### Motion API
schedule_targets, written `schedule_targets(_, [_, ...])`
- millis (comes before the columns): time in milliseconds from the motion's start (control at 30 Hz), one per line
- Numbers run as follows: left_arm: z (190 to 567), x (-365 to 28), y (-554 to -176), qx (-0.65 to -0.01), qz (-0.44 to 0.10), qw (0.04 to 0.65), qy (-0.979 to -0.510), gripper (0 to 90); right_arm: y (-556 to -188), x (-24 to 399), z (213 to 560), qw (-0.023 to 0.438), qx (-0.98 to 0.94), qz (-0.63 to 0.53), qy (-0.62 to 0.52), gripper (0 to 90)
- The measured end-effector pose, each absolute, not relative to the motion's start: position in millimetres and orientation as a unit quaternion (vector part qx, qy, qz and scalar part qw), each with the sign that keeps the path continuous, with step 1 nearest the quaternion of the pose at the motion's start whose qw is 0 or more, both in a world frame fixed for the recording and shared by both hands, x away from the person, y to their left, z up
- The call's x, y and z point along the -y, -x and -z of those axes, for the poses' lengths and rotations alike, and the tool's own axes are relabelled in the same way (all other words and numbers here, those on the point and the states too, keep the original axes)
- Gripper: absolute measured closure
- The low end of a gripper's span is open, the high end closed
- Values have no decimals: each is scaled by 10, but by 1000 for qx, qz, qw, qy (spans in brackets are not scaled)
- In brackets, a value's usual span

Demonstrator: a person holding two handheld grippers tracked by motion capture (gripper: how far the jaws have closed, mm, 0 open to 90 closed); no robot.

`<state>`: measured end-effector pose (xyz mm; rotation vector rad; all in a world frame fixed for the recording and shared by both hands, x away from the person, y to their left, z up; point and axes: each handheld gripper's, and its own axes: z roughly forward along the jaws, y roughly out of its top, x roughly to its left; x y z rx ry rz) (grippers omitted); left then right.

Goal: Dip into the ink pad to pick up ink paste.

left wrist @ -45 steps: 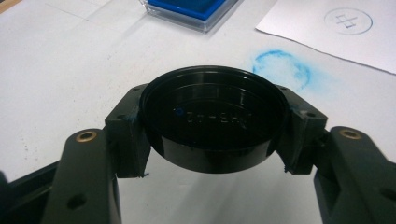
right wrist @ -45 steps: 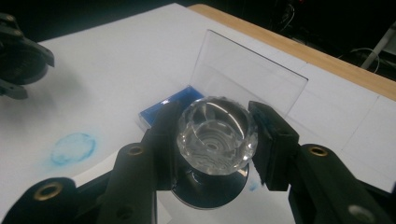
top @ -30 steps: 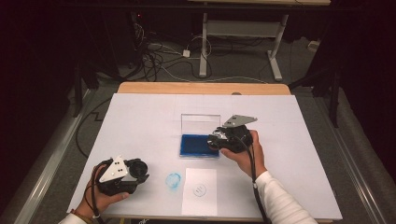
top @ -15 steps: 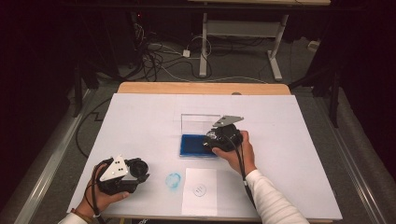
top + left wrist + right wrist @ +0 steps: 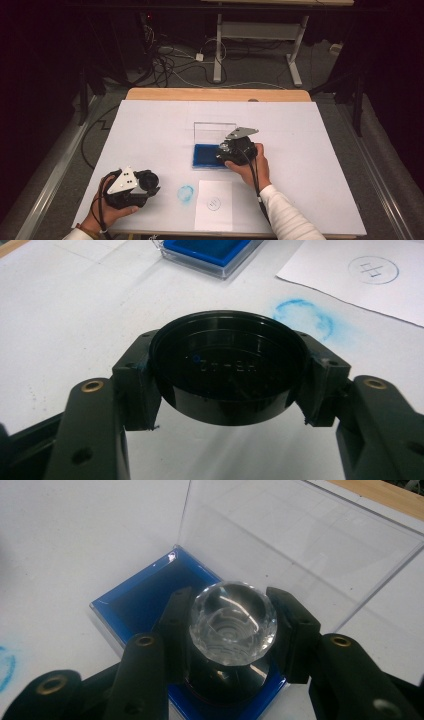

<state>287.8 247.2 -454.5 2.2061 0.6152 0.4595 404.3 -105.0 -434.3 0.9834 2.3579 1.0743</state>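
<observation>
Right gripper [image 5: 232, 625]: jaws closed on the stamp [image 5: 233, 622], pressed onto the ink pad [image 5: 135, 605], apparently inking it.
Left gripper [image 5: 227, 385]: jaws clamp the black cap [image 5: 227, 372], kept aside.

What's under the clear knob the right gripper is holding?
Beneath the knob sits the stamp's dark base, over the blue ink pad. Whether it touches the pad is hidden by the right gripper.

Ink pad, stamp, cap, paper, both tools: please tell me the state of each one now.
Ink pad: open, clear lid standing upright behind it.
Stamp: clamped in the right tool, bottom down on the blue pad.
Black cap: off the stamp, held in the left tool, hollow side up.
Paper: flat, already bearing one round print.
Blue smudge: on the table beside the paper.
</observation>
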Motion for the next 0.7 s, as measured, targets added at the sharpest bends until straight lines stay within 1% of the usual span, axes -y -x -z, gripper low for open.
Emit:
schedule_targets(67, [4543,-2471,-2877,-243,-180,393,-868,362,-4029,1046,4350,188,-836,-381,-348,574])
schedule_targets(433, [4540,-2461,-2874,-245,-186,384,-871,363,-4047,1066,4367,175,-831,-390,-356,573])
schedule_targets(700, [4533,-2464,-2879,-244,-185,385,-870,363,-4042,1055,4368,174,-832,-387,-358,572])
